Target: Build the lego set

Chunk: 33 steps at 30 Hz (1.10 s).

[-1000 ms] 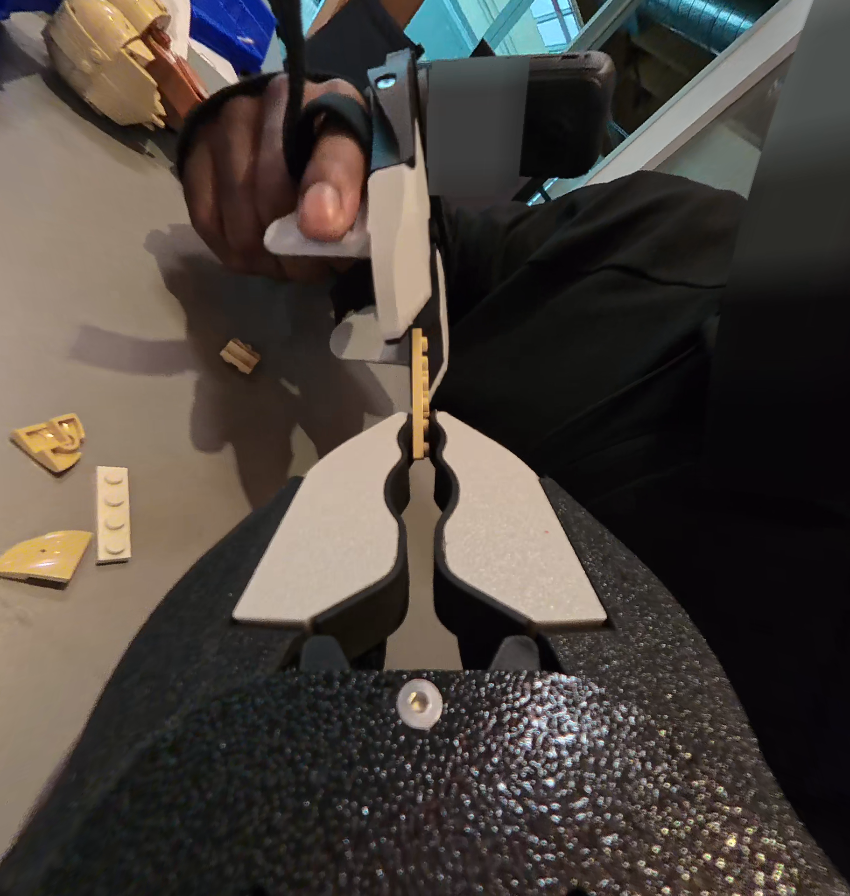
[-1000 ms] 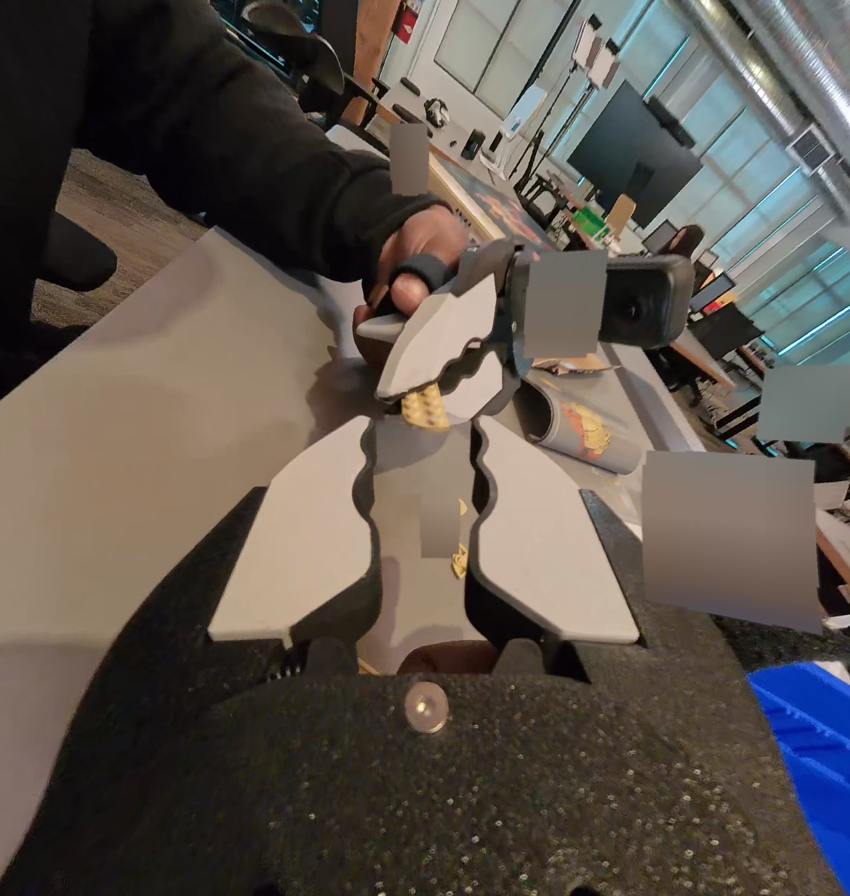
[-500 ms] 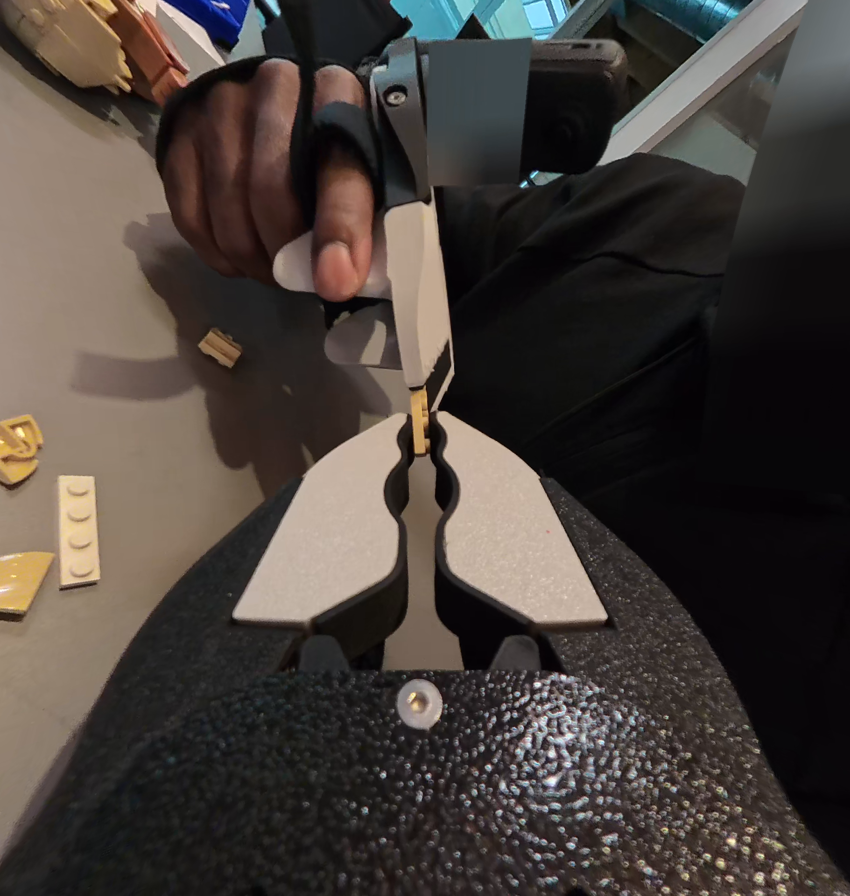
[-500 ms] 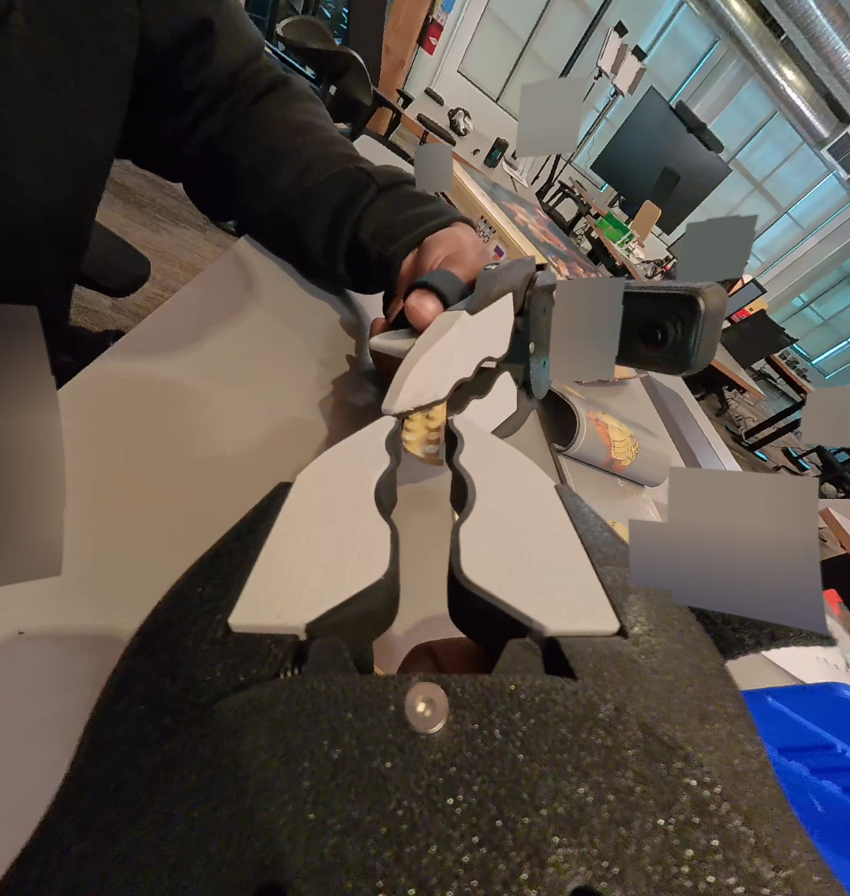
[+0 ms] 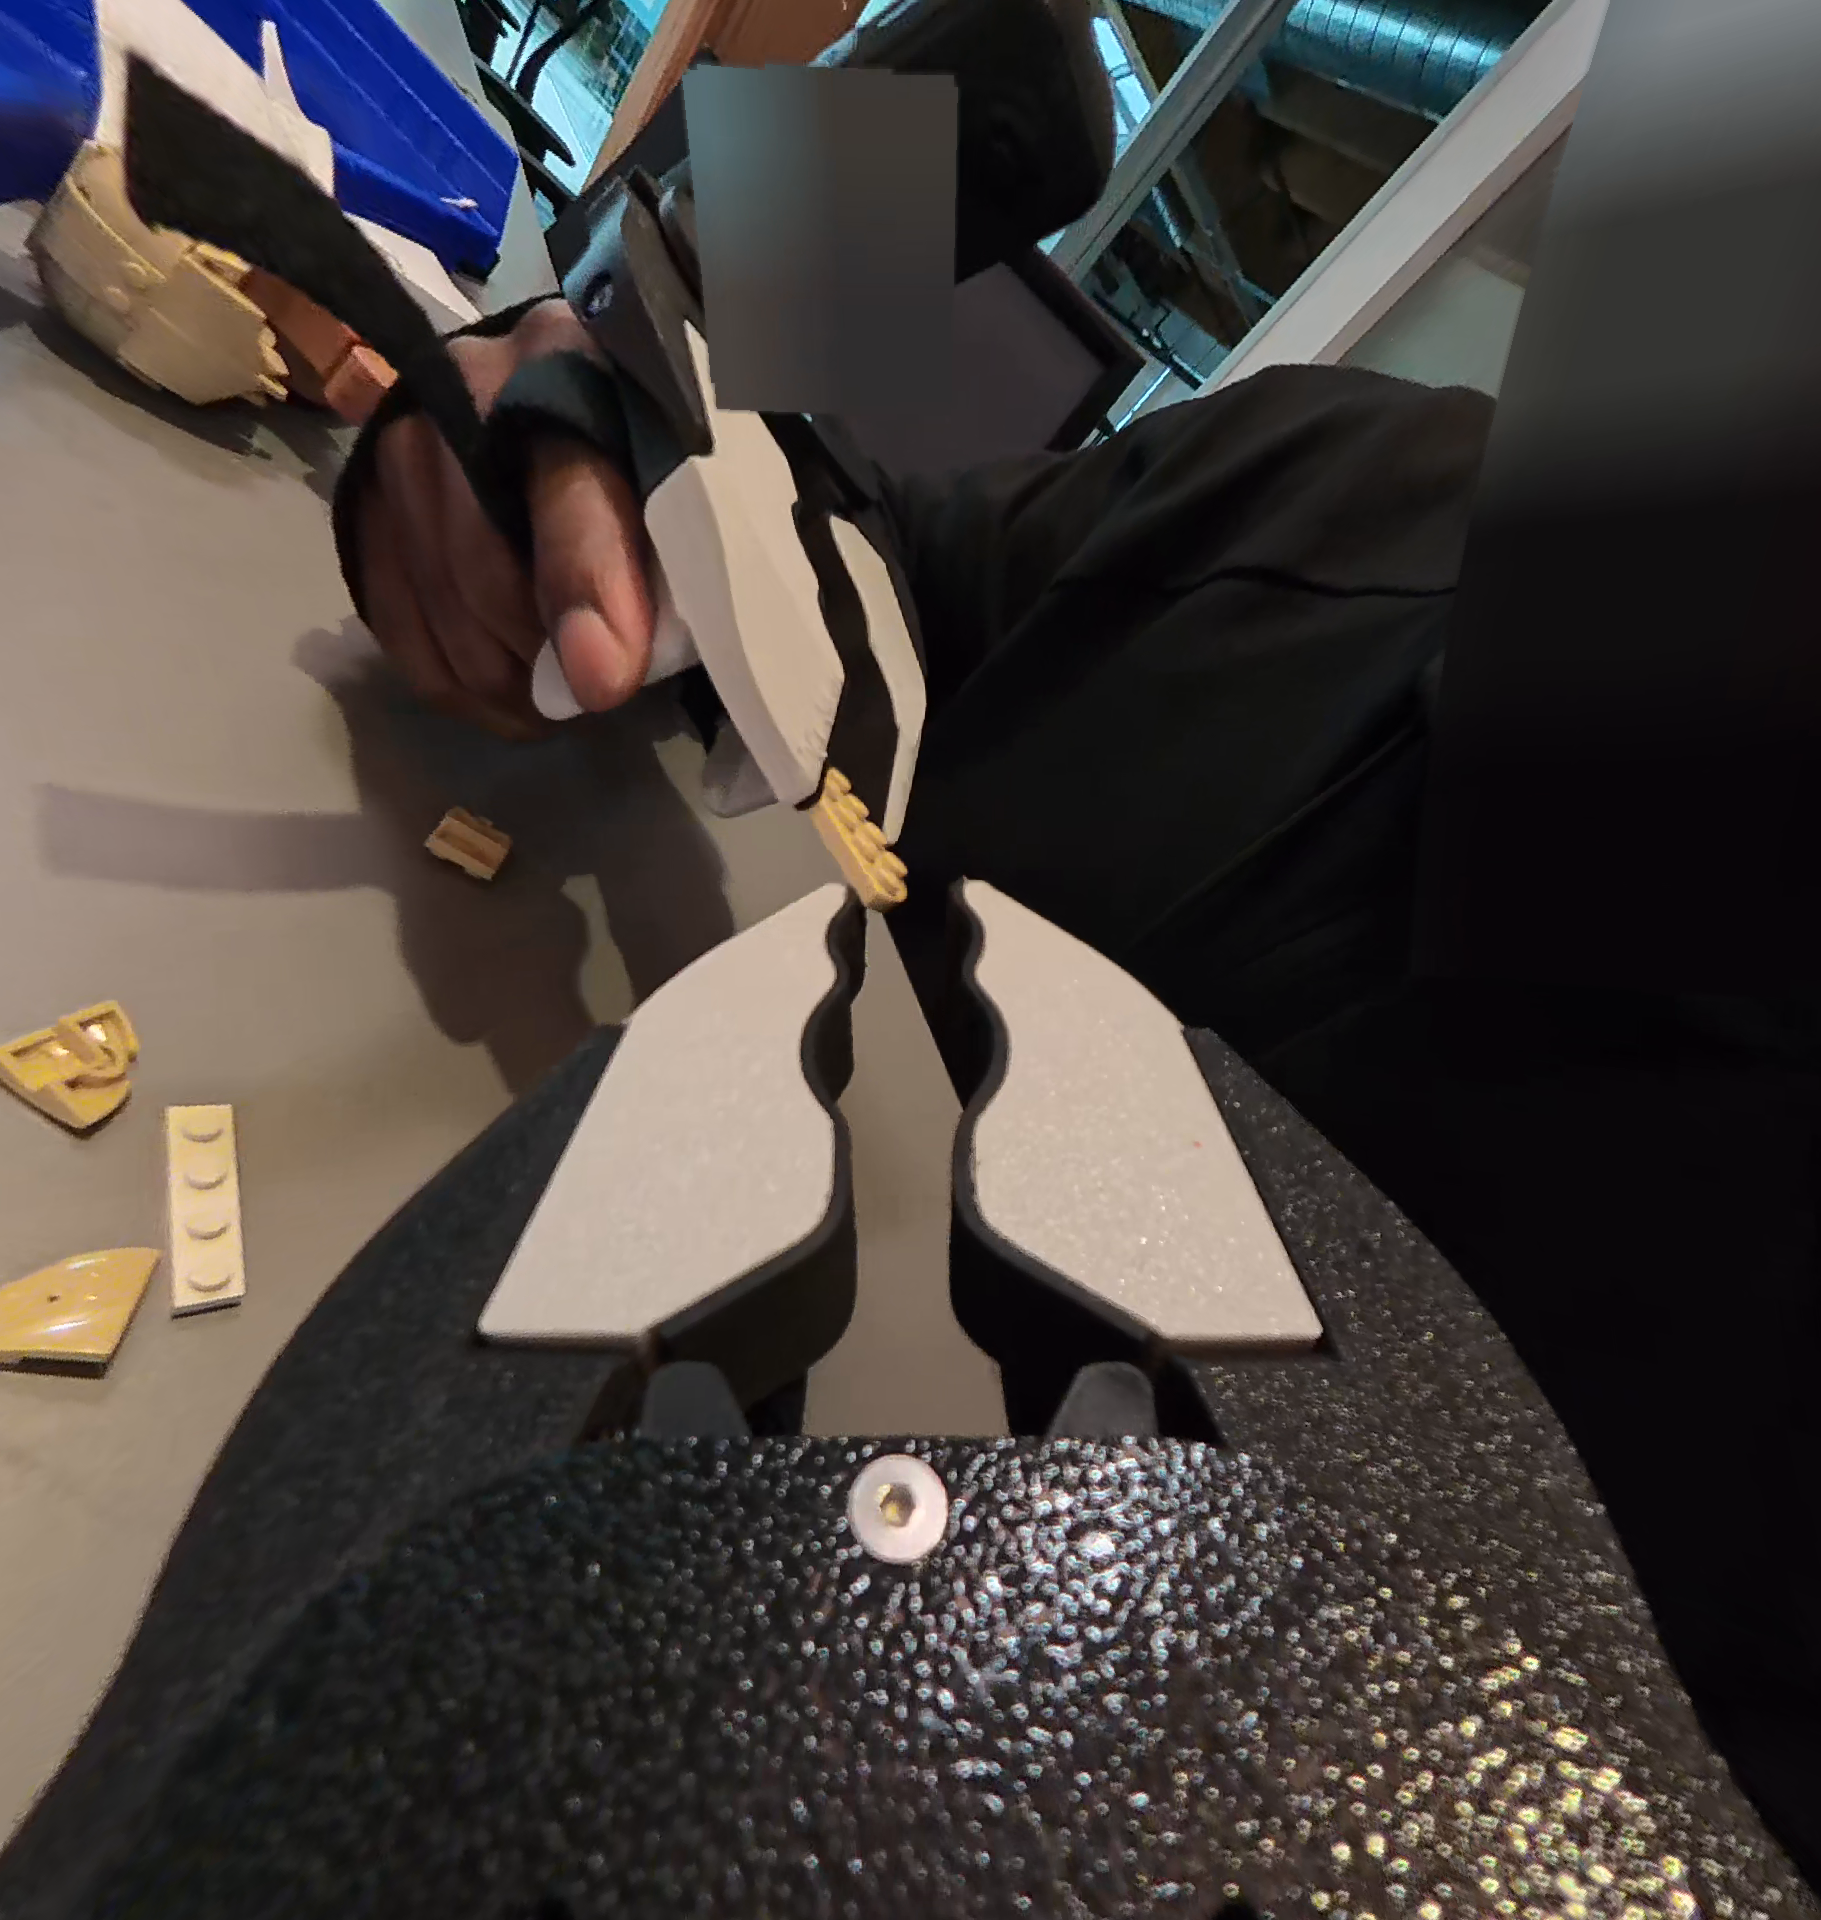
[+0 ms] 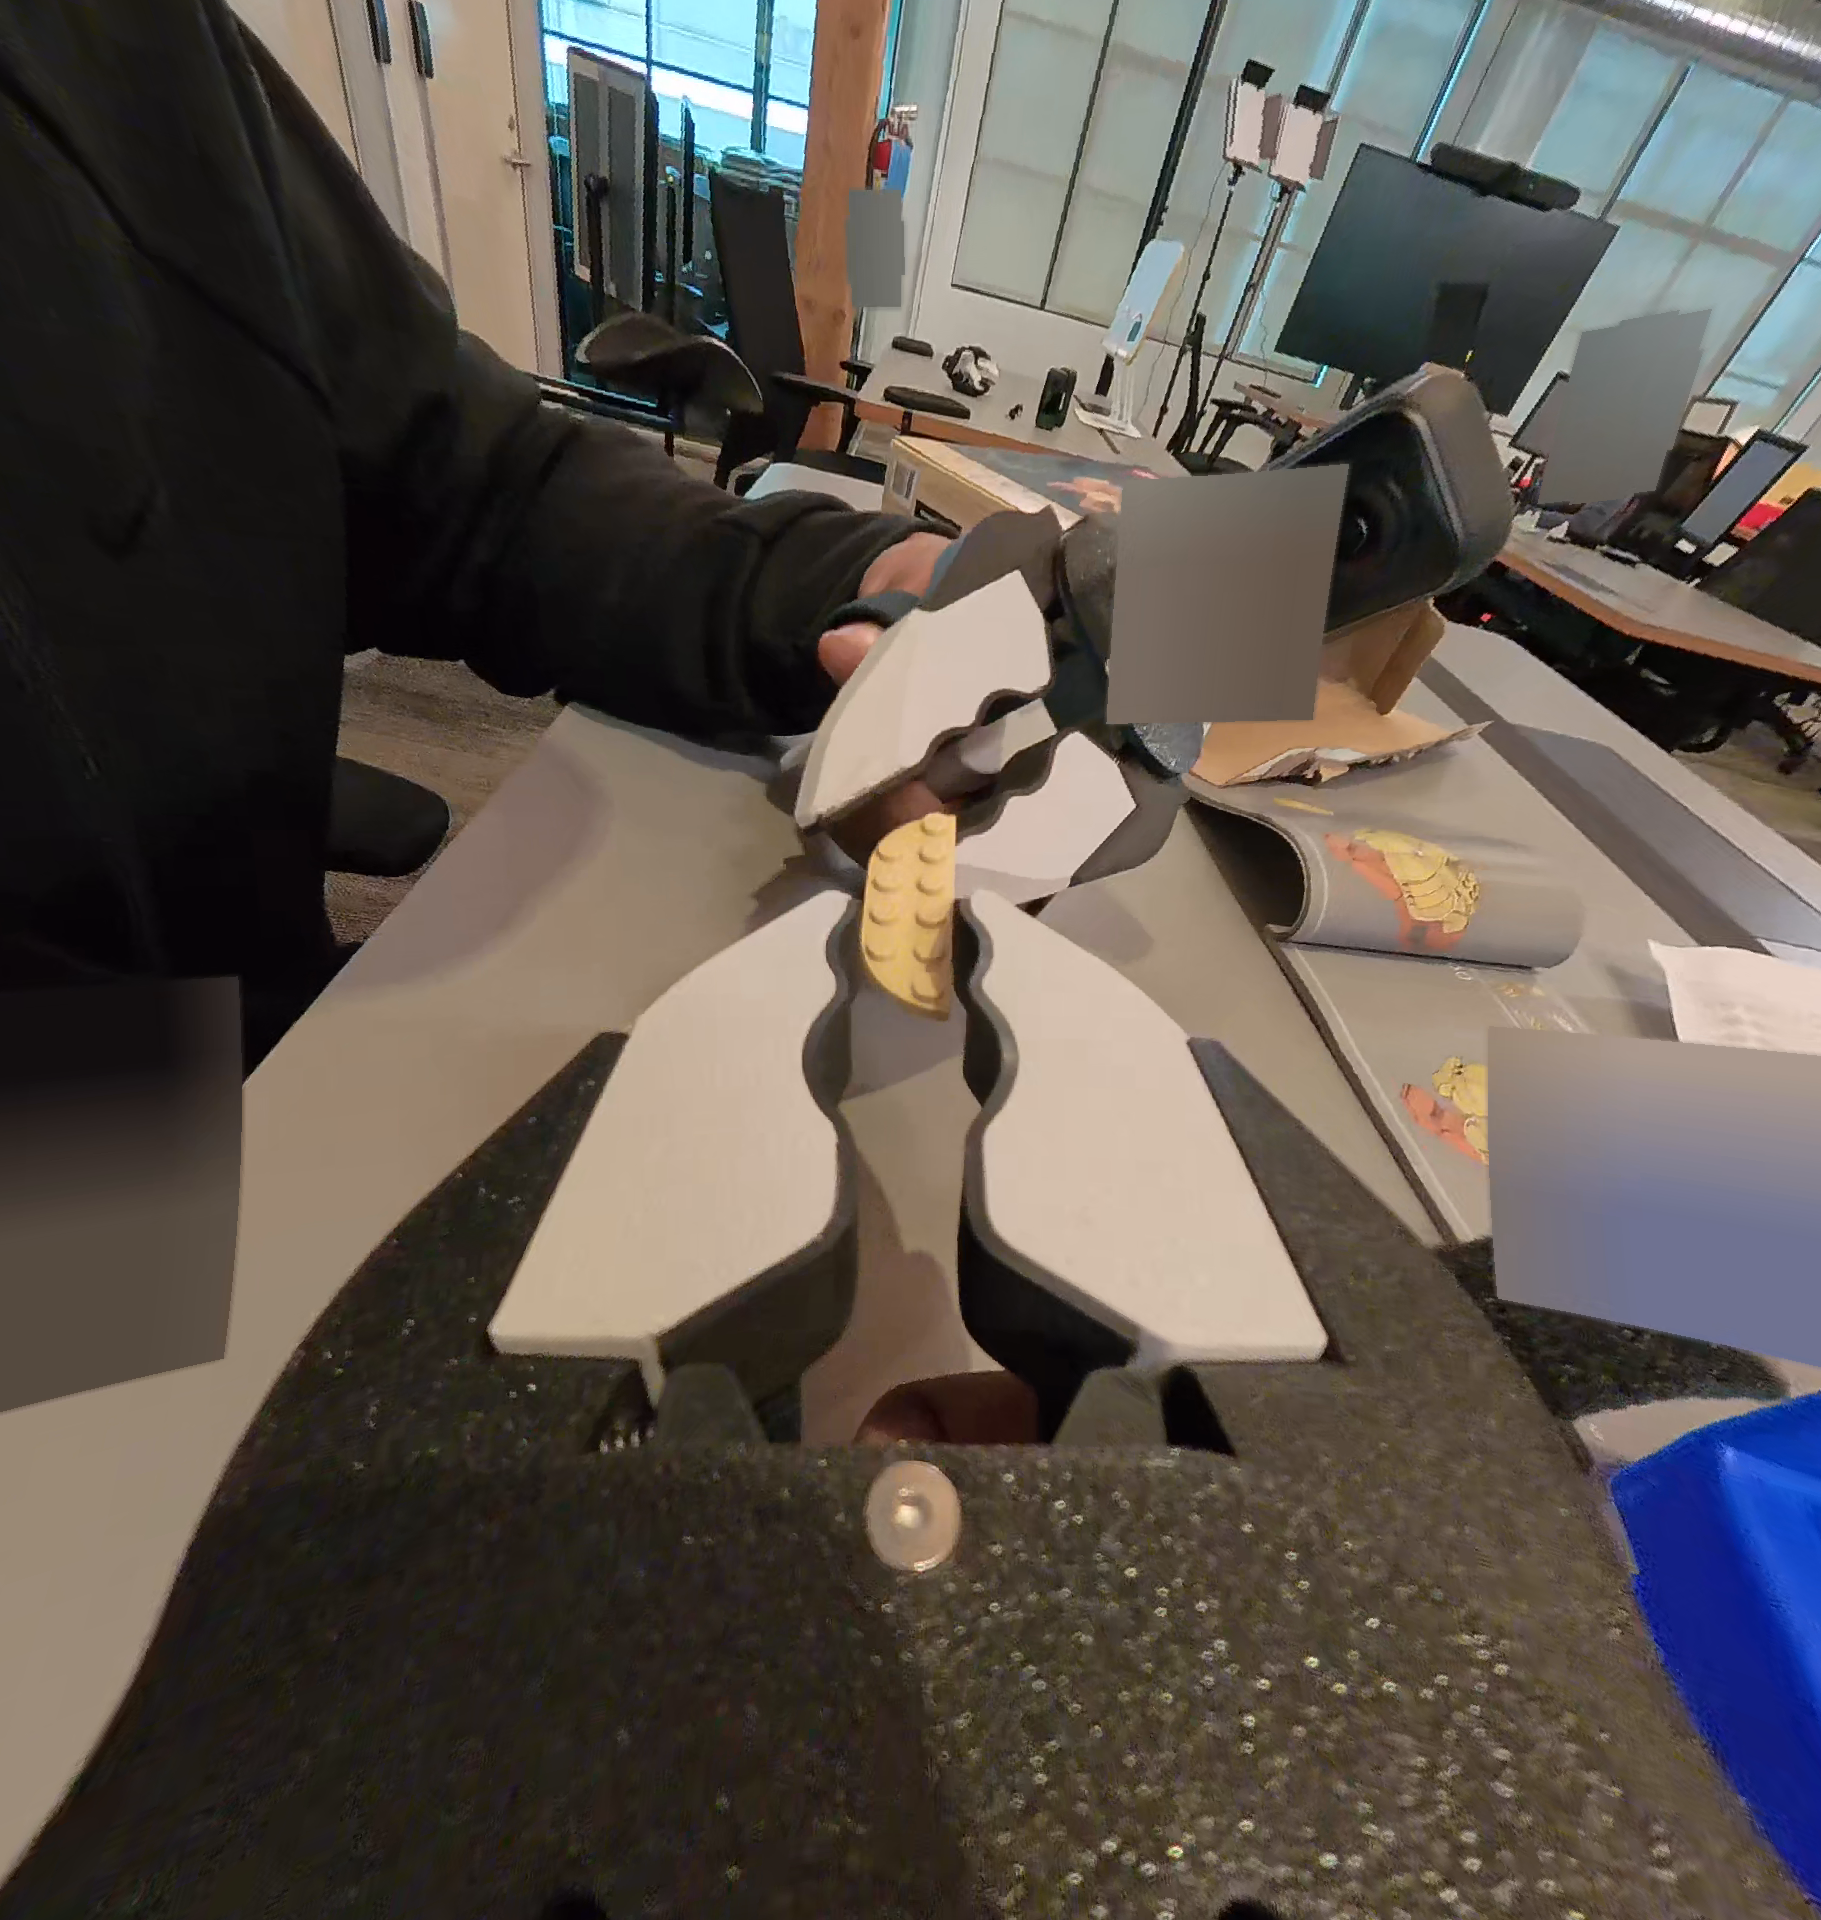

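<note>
A tan studded Lego plate (image 6: 908, 920) sits between the fingertips of my right gripper (image 6: 908, 909), which is shut on it, held above the grey table (image 6: 532, 935). In the left wrist view the right gripper (image 5: 844, 810) comes in from above with the plate (image 5: 859, 847) sticking out of its tips. My left gripper (image 5: 904, 899) is open, its jaws a small gap apart, and the plate's end is just at its left fingertip. The left gripper (image 6: 895, 847) also shows right behind the plate in the right wrist view.
On the table to the left lie a small tan piece (image 5: 466, 844), a tan bracket piece (image 5: 64, 1060), a pale four-stud plate (image 5: 205, 1210) and a tan curved wedge (image 5: 54, 1320). A part-built tan model (image 5: 147, 301) and blue bin (image 5: 397, 104) stand behind. An instruction booklet (image 6: 1405, 883) lies to the right. Left and right tips are no more than a few centimetres apart.
My left gripper was shut on the tan plate and has opened. My right gripper closed on the plate and now holds it, tilted slightly away from the left jaws.
</note>
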Available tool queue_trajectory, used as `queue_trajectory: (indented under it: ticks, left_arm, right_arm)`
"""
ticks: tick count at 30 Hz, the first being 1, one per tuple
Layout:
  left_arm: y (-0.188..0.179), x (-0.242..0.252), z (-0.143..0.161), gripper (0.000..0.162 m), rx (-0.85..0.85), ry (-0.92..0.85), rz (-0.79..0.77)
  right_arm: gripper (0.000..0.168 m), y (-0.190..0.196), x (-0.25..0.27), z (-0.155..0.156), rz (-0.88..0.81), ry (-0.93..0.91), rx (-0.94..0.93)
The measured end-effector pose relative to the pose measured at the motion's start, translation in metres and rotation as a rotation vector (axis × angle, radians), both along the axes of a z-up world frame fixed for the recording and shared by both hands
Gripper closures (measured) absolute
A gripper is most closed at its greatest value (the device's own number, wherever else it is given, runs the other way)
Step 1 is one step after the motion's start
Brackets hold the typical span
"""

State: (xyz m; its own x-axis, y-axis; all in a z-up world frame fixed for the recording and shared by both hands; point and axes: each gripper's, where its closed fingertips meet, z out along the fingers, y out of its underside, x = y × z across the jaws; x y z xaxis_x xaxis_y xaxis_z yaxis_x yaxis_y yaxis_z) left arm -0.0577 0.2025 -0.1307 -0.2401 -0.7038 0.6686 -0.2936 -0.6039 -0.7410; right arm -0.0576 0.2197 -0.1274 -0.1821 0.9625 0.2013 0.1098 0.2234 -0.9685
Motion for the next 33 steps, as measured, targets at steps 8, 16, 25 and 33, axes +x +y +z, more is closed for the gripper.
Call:
queue_trajectory:
  ticks: [8,16,25,33]
  left_arm:
    - [0.009,0.002,-0.002,0.145,-0.043,0.003,0.058]
    - [0.022,0.004,-0.003,0.152,-0.011,0.009,0.145]
    - [0.028,0.001,0.023,0.158,-0.076,-0.179,0.168]
    - [0.026,0.006,0.014,0.157,-0.271,-0.152,0.148]
  right_arm:
    - [0.152,0.005,0.002,-0.006,-0.039,-0.043,0.025]
    - [0.152,0.009,0.002,-0.008,-0.071,-0.051,0.055]
    - [0.141,0.012,0.004,0.013,-0.086,0.117,-0.05]
    - [0.139,0.009,0.004,0.017,-0.124,0.155,0.129]
